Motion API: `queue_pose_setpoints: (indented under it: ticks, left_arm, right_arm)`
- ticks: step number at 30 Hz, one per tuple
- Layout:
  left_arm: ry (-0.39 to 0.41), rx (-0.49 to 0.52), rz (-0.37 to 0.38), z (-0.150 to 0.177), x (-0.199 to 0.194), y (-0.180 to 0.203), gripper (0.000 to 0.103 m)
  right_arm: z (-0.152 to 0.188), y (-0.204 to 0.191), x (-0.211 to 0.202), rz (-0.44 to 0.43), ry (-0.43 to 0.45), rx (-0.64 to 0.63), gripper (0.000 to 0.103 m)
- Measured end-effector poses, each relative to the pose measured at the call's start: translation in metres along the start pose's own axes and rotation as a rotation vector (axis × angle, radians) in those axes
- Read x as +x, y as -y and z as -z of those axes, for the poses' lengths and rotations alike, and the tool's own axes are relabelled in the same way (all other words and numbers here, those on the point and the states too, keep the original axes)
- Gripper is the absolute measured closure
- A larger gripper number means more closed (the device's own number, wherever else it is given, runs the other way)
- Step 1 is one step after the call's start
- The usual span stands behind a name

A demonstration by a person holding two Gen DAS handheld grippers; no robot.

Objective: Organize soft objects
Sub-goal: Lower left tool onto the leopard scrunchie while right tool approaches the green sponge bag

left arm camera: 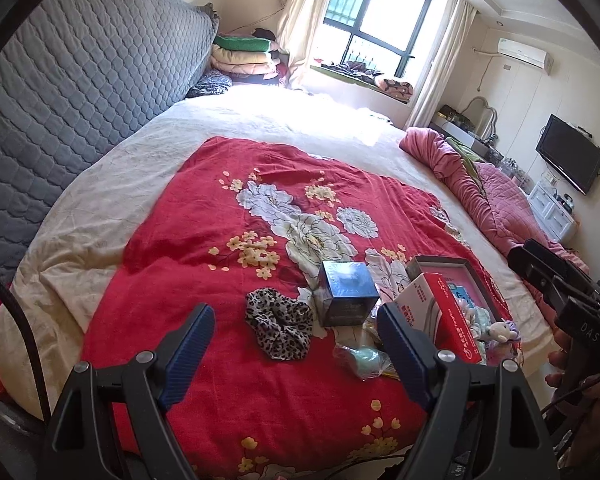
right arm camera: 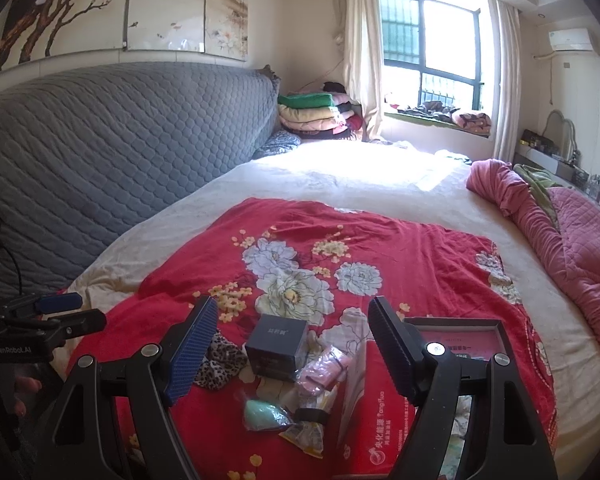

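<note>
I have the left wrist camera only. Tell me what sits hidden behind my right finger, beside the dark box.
Observer: A pink soft item in a clear wrapper lies right against the dark box, on its right in the right wrist view.
Operator: Report the right gripper's jaws; I see it only from the side.
Observer: The right gripper is open and holds nothing; the box and wrapper lie on the red blanket beyond its fingers.
</note>
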State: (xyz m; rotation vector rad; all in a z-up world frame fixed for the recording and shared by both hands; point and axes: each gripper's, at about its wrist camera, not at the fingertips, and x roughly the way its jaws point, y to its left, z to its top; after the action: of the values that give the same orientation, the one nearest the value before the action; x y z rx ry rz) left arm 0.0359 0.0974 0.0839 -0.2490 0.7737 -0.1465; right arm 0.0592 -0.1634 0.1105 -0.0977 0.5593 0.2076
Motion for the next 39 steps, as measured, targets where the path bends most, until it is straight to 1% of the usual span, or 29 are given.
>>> queue_pose_setpoints:
  ticks: [3, 7, 12, 16, 25, 31, 39]
  left_arm:
    - [-0.006, -0.012, -0.006, 0.002, 0.004, -0.006, 0.020]
    - [-0.031, -0.025, -0.014, 0.008, 0.014, -0.011, 0.020]
    - [-0.059, -0.021, -0.016, 0.015, 0.026, -0.011, 0.020]
    - [-0.077, -0.015, -0.012, 0.020, 0.034, -0.009, 0.020]
    - [-0.131, -0.003, -0.013, 0.035, 0.059, -0.005, 0.020]
    - [-0.173, -0.017, -0.010, 0.046, 0.079, -0.006, 0.020]
    - [-0.206, -0.040, -0.014, 0.053, 0.100, -0.010, 0.020]
  right_arm:
    - [0.007, -0.004, 0.006, 0.010, -0.020, -0.025, 0.025]
    - [0.019, -0.005, 0.019, -0.010, -0.064, -0.021, 0.025]
    - [0.034, -0.012, 0.032, -0.022, -0.108, -0.051, 0.025]
    - [0.046, -0.016, 0.040, -0.049, -0.134, -0.058, 0.025]
    - [0.077, -0.029, 0.065, -0.080, -0.224, -0.092, 0.025]
    - [0.092, -0.039, 0.079, -0.109, -0.261, -0.118, 0.025]
    - [0.104, -0.039, 0.097, -0.124, -0.298, -0.121, 0.025]
